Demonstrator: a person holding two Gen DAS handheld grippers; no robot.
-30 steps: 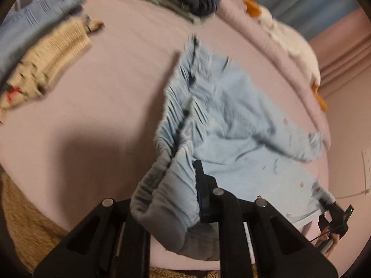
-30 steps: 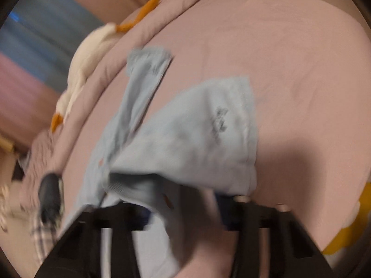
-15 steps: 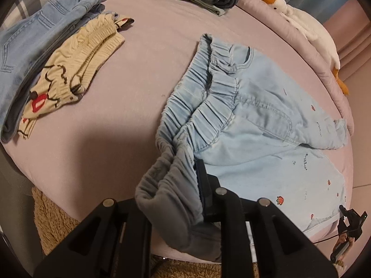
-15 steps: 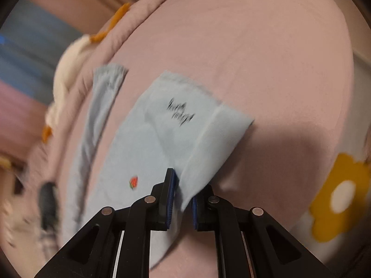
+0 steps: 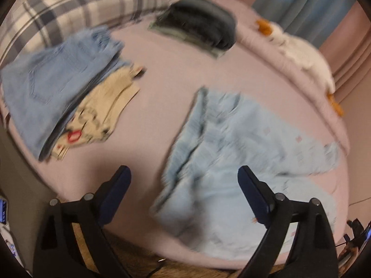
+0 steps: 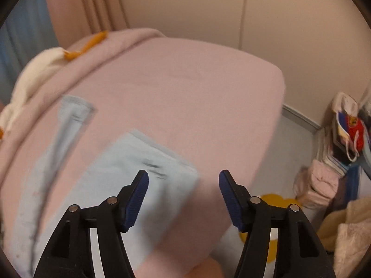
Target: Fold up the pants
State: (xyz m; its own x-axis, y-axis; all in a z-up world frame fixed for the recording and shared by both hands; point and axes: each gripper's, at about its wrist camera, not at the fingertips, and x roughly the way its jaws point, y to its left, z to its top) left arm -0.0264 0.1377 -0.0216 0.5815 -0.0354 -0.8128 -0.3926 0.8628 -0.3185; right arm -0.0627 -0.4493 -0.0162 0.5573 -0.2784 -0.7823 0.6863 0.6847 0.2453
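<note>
The light blue pants [image 5: 231, 153] lie spread on the pink bed [image 5: 153, 97], waistband toward the near left and legs running to the right. My left gripper [image 5: 184, 178] is open and empty, just above the waistband end. In the right wrist view the two leg ends [image 6: 139, 162] lie flat on the bed [image 6: 185, 92]. My right gripper [image 6: 183, 180] is open and empty above the nearer leg's cuff. Both views are motion-blurred.
Folded blue jeans [image 5: 53, 85] and beige pants [image 5: 102, 115] lie at the left, and a dark folded pile [image 5: 199, 23] at the far side. A white plush duck [image 5: 301, 53] lies along the far edge. Bags and clutter [image 6: 343, 162] stand on the floor right of the bed.
Both grippers have opened and let go of the pants: the left released the waistband, the right released the leg cuff. Both have drawn back, and the pants now lie flat.
</note>
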